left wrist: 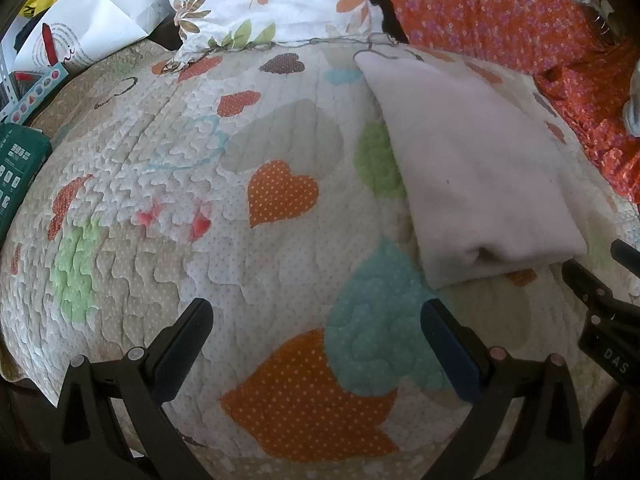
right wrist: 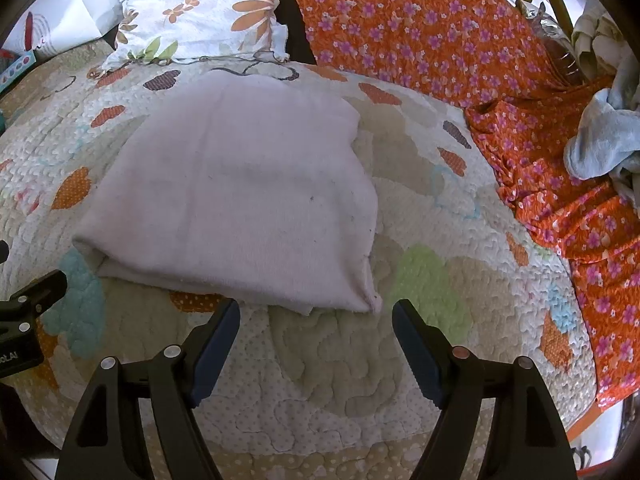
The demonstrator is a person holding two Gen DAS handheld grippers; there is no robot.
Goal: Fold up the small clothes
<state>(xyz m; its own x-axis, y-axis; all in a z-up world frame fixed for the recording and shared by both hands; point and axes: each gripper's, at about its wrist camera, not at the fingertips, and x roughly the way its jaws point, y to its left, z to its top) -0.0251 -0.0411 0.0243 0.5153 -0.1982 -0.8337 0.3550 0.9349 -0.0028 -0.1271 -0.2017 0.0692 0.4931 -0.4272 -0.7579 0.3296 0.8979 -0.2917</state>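
A folded pale pink cloth (right wrist: 240, 196) lies flat on the heart-patterned quilt (right wrist: 320, 392). It also shows in the left wrist view (left wrist: 476, 168), at the right. My right gripper (right wrist: 316, 320) is open and empty, just in front of the cloth's near edge. My left gripper (left wrist: 316, 320) is open and empty over bare quilt (left wrist: 200, 200), left of the cloth. The right gripper's fingers (left wrist: 588, 284) show at the right edge of the left wrist view. The left gripper's fingers (right wrist: 36, 292) show at the left edge of the right wrist view.
An orange floral fabric (right wrist: 460, 40) lies along the back and right. A floral pillow (right wrist: 200, 8) sits at the back. A pale blue garment (right wrist: 604, 136) lies on the orange fabric at the right. Paper bags (left wrist: 92, 12) and a green box (left wrist: 16, 164) are at the left.
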